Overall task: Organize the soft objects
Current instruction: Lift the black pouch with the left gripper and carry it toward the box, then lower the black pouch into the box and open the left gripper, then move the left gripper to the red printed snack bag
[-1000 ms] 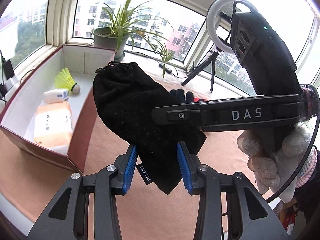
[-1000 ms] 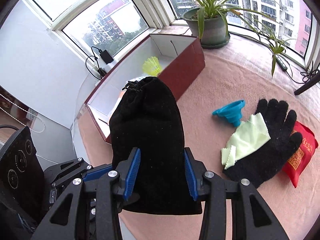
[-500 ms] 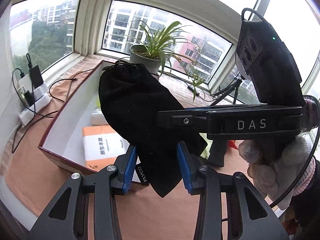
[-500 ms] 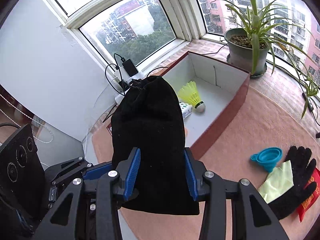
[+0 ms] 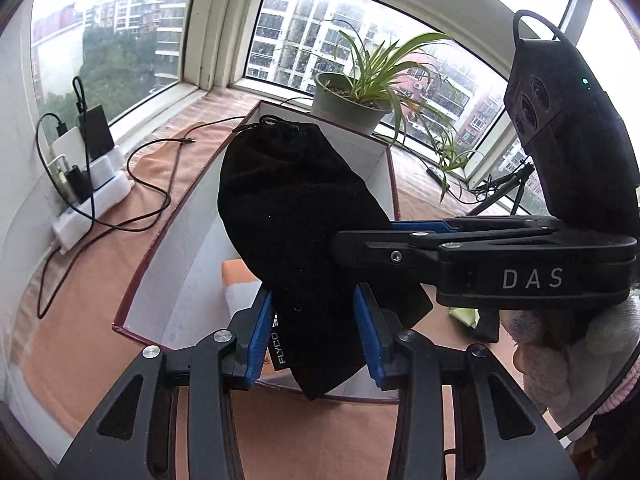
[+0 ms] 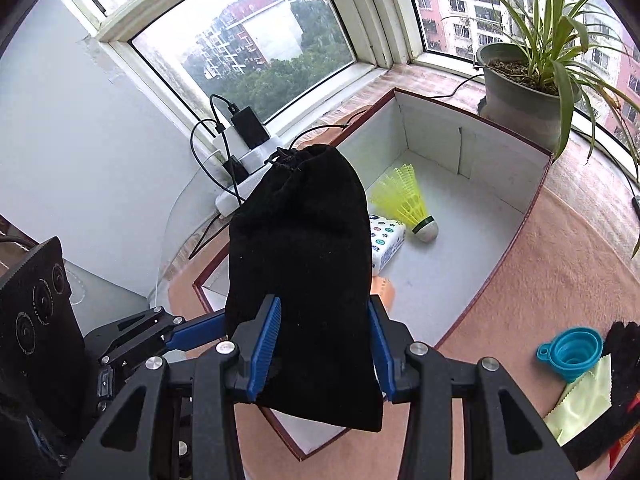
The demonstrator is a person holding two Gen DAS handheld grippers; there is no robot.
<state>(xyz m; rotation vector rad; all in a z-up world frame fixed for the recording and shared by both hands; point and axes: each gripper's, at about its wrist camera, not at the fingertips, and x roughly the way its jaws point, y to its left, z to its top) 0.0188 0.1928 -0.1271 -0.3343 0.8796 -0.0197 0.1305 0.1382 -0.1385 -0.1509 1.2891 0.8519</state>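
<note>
Pouch (image 6: 300,264), black velvet with a drawstring mouth, held in the air above the near end of the open box (image 6: 472,276); long axis running away from both cameras, mouth end farthest, bottom corner hanging nearest. Clamped on it from two sides: left gripper (image 5: 314,332) on the lower end beside the label, right gripper (image 6: 324,344) across the bottom part, reaching in from the right in the left wrist view. Next move likely a lowering straight down into the box, neither hand nearer. Already inside: yellow shuttlecock (image 6: 408,204), patterned tissue pack (image 6: 386,242). Hidden behind the pouch: most of an orange packet (image 5: 236,272) and the box floor directly below. Cut off at the right edge on the tabletop (image 6: 540,288): black glove (image 6: 624,360), green cloth (image 6: 580,404), blue funnel (image 6: 570,354)
</note>
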